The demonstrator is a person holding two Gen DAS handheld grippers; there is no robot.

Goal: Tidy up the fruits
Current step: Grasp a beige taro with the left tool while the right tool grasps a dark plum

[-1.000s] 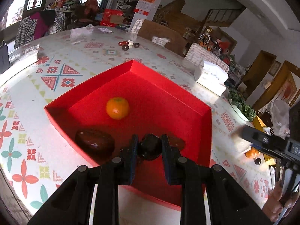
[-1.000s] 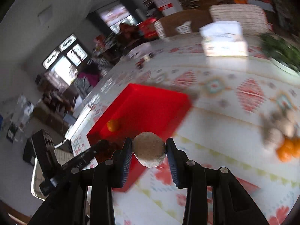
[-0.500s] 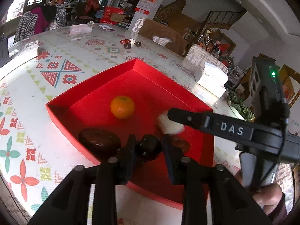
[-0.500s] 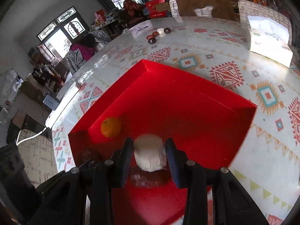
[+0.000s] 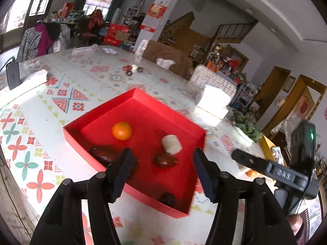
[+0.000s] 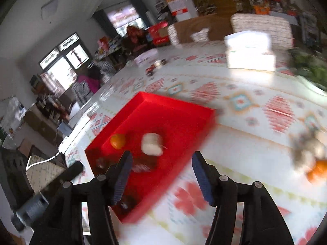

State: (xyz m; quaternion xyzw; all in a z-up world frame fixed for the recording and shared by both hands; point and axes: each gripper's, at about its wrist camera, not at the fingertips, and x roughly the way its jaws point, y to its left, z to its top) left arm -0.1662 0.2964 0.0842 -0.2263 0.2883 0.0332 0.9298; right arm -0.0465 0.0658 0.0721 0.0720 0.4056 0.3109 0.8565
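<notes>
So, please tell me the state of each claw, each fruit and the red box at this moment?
left claw: open, holding nothing
right claw: open, holding nothing
red box: lidless, on the table
orange: resting in the box
white fruit: lying in the box
dark fruits: lying in the box

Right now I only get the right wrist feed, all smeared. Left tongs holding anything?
Observer: No. The left tongs are open and empty, over the near side of the red cardboard tray.
Operator: What's the dark blur beside the white chunk?
Observer: A glossy reddish-brown fruit, lying close against the pale cylindrical fruit piece.
Operator: Anything in the near corner?
Observer: One small dark round fruit, alone by the near wall.
</notes>
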